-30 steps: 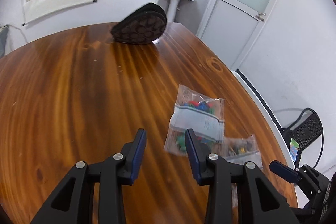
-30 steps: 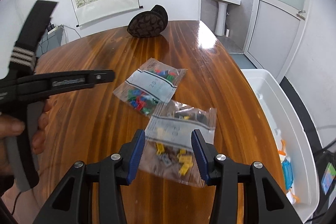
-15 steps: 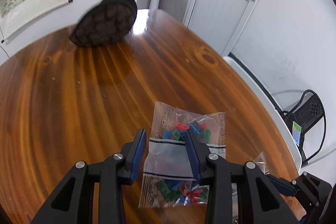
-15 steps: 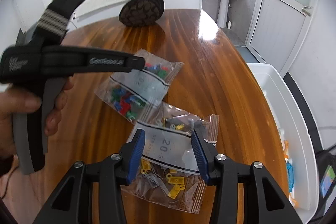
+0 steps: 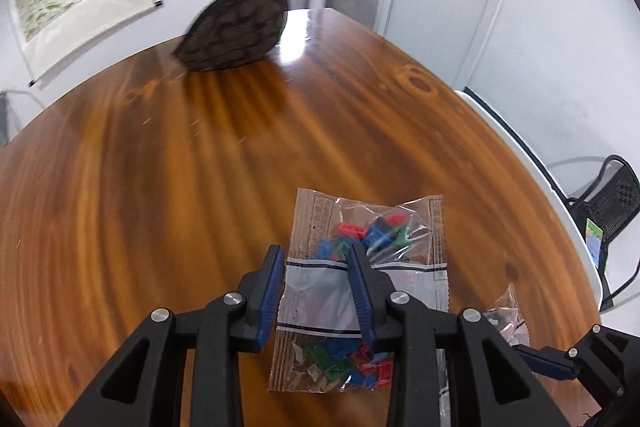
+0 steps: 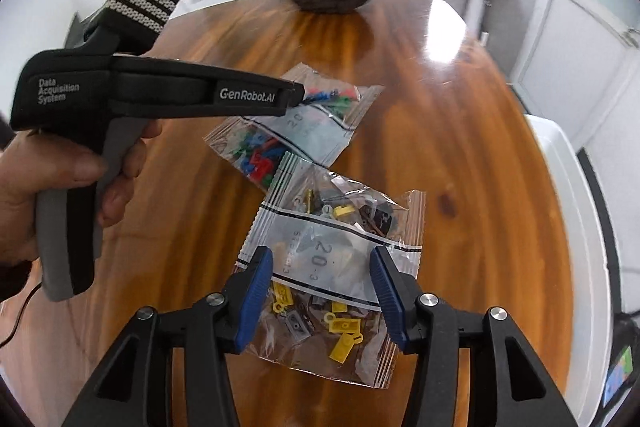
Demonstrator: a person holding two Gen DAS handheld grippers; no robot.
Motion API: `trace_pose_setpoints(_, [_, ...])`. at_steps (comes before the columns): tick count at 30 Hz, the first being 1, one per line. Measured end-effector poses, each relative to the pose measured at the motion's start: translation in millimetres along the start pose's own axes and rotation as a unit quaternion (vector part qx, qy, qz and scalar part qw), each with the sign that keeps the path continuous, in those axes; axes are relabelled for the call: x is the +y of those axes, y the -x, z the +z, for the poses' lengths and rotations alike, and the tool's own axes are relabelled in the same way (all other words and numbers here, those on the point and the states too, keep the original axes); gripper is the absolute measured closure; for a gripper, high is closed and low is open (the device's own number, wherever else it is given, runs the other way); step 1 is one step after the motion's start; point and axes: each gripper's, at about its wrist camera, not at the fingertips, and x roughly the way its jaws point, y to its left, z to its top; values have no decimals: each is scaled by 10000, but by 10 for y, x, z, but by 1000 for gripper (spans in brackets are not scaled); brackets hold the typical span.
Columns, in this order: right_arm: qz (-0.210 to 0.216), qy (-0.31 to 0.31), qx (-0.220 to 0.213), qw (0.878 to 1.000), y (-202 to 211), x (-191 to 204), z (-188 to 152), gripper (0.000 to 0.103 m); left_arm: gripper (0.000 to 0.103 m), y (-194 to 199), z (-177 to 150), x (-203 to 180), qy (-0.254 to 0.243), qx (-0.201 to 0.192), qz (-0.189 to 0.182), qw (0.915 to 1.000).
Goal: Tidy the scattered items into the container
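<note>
A clear bag of red, blue and green bricks point(image 5: 368, 291) lies on the wooden table point(image 5: 160, 167). My left gripper point(image 5: 318, 291) is open, with its fingers over the bag's left half; in the right wrist view its tip point(image 6: 294, 93) is over the same bag point(image 6: 296, 131). A second clear bag of yellow and grey parts point(image 6: 332, 267) lies in front and overlaps the first bag's corner. My right gripper point(image 6: 322, 291) is open with a finger on either side of that bag. The white container point(image 6: 576, 211) stands beyond the table's right edge.
A dark patterned pouch point(image 5: 236, 27) sits at the table's far end. A black mesh chair point(image 5: 608, 195) stands to the right near the wall. The white container's rim point(image 5: 520, 151) runs along the table's right side.
Both grippers have moved forward and down over their bags. The left gripper swung right from beside the coloured-brick bag to above it. The right gripper's fingers now bracket the yellow-parts bag.
</note>
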Motion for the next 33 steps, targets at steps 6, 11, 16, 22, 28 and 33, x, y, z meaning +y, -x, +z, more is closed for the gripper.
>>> trace_pose_setpoints(6, [126, 340, 124, 9993, 158, 254, -302, 49, 70, 410, -520, 375, 337, 4, 411, 9986])
trace_pose_setpoints(11, [435, 468, 245, 9977, 311, 429, -595, 49, 70, 805, -1083, 751, 858, 52, 495, 9951])
trace_pose_setpoints(16, [659, 343, 59, 9972, 564, 499, -773, 50, 70, 1202, -1624, 967, 1276, 70, 587, 9901])
trace_pose_setpoints(22, [684, -287, -545, 9958, 897, 135, -740, 49, 67, 1623, -2088, 1152, 1672, -197, 614, 9838])
trace_pose_setpoints(28, [289, -280, -630, 9972, 821, -94, -590, 28, 56, 1865, -2303, 1178, 1764, -510, 370, 9823])
trace_pose_setpoints(33, [267, -478, -465, 9974, 602, -103, -426, 18, 52, 1916, -2343, 1166, 1918, -617, 128, 9794])
